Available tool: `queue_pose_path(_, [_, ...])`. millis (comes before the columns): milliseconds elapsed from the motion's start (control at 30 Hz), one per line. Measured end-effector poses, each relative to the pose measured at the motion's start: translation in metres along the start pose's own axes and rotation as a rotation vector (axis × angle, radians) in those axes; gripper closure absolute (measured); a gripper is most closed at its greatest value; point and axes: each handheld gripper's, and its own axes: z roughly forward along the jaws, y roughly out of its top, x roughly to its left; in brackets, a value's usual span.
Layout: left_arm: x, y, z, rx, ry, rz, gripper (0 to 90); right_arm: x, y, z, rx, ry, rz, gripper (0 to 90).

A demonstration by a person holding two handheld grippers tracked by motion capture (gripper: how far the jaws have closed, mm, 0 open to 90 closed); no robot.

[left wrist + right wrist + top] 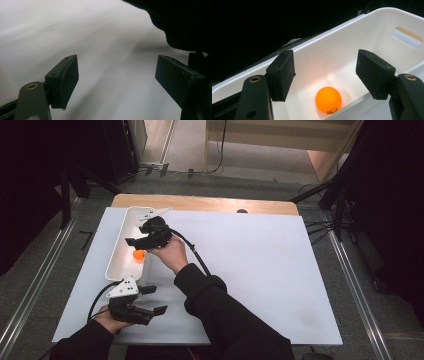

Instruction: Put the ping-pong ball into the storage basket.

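An orange ball (139, 254) (328, 100) lies on the floor of a long white bin (116, 255) (352, 42) at the table's left. My right gripper (137, 240) (325, 73) hangs over the bin's near side, just above the ball. Its jaws stand apart with nothing between the pads, and the ball rests free below them. My left gripper (155, 299) (116, 80) sits low over the white table surface near the front left, open and holding nothing.
A white sheet (250, 260) covers the wooden table, whose far edge (205, 202) shows bare wood. The bin has a handle slot (408, 37) in its end wall. The person's dark right sleeve (220, 305) (185, 22) crosses the table's near middle. Dark stands flank the table.
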Motion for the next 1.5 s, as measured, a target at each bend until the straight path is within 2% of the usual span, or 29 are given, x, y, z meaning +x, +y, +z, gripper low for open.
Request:
queue_pose_path(200, [0.001,0.001,0.001,-0.002,-0.004,0.000,19.4,-0.002,0.002,-0.012,-0.005,0.021,0.005,25.2])
queue_pose_path(467, [0.001,0.001,0.001,0.002,-0.003,0.006,19.4,-0.005,0.002,-0.025,-0.009,0.045,0.025,23.8])
queue_pose_path(933, [0.000,0.000,0.002,0.004,0.000,0.006,19.4,-0.006,-0.009,-0.045,0.021,0.035,0.016,23.8])
queue_pose_path(1500, [-0.001,0.000,0.003,0.006,0.001,0.008,19.4,-0.018,-0.026,-0.069,0.022,0.011,0.033,23.8])
